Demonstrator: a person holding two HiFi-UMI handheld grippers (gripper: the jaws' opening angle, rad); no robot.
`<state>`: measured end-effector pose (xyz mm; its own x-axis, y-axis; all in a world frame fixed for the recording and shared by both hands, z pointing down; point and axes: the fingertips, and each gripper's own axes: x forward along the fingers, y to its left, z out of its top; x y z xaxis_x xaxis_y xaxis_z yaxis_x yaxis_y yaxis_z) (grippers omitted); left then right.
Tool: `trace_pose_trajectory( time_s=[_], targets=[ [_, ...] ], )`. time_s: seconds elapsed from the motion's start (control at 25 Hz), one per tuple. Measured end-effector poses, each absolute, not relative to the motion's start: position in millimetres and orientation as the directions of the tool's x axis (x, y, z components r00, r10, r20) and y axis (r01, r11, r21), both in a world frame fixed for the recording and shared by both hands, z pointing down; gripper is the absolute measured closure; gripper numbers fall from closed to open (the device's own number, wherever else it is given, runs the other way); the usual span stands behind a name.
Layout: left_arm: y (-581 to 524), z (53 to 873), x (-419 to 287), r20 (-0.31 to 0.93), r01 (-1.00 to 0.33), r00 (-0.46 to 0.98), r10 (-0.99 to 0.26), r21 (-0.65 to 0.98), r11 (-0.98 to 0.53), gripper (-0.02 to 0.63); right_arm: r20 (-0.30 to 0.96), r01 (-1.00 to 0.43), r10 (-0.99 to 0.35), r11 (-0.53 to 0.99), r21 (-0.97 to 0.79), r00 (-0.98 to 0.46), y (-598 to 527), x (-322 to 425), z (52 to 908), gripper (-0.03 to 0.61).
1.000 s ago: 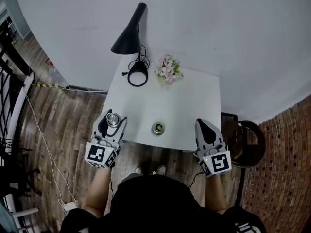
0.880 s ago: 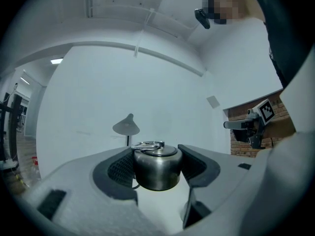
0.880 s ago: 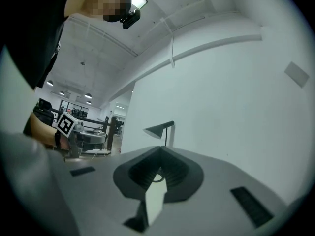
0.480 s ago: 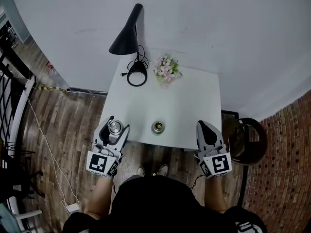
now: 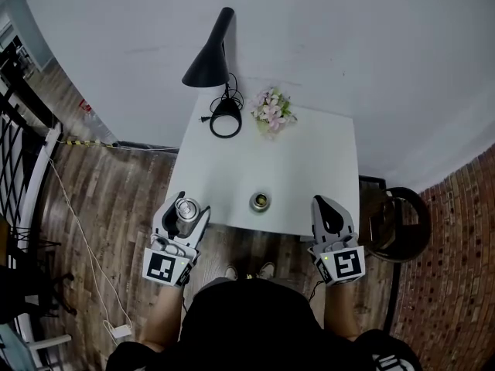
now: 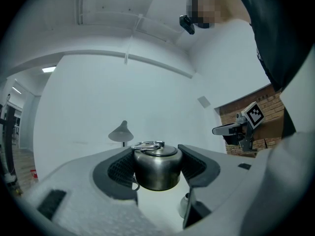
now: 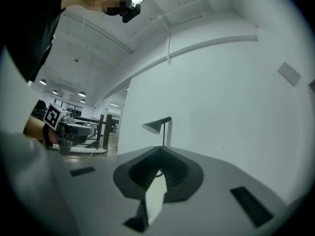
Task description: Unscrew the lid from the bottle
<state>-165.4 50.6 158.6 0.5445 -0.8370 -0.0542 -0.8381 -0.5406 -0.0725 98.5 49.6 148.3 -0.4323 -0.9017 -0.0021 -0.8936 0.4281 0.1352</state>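
A short steel lid (image 5: 186, 212) with a wire ring on top sits between the jaws of my left gripper (image 5: 189, 204), at the table's front left corner. In the left gripper view both ribbed pads press on the lid (image 6: 156, 167), so my left gripper (image 6: 156, 171) is shut on it. The round steel bottle (image 5: 260, 201) stands on the white table (image 5: 309, 153) near the front edge, and its mouth looks open. My right gripper (image 5: 327, 205) hovers at the front right edge, shut and empty, its pads together in the right gripper view (image 7: 158, 173).
A black desk lamp (image 5: 210, 56) with a round base and cord stands at the table's back left. A small bunch of pink flowers (image 5: 271, 108) lies beside it. A dark round stool (image 5: 398, 222) is right of the table, and wooden floor lies to the left.
My left gripper has drawn back toward the person with the lid, from beside the bottle's left to the table's front corner. The right gripper has barely shifted.
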Motion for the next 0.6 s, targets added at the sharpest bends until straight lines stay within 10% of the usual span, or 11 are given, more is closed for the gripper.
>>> trace_pose_trajectory(
  time_s=[0.6],
  targets=[
    [54.5,165.4,-164.9,-0.071,-0.822,0.57,-0.819,-0.056,-0.567,0.345,0.023,-0.908,-0.914,0.405,0.11,-0.405,59.8,98.8,156.1,0.566]
  ],
)
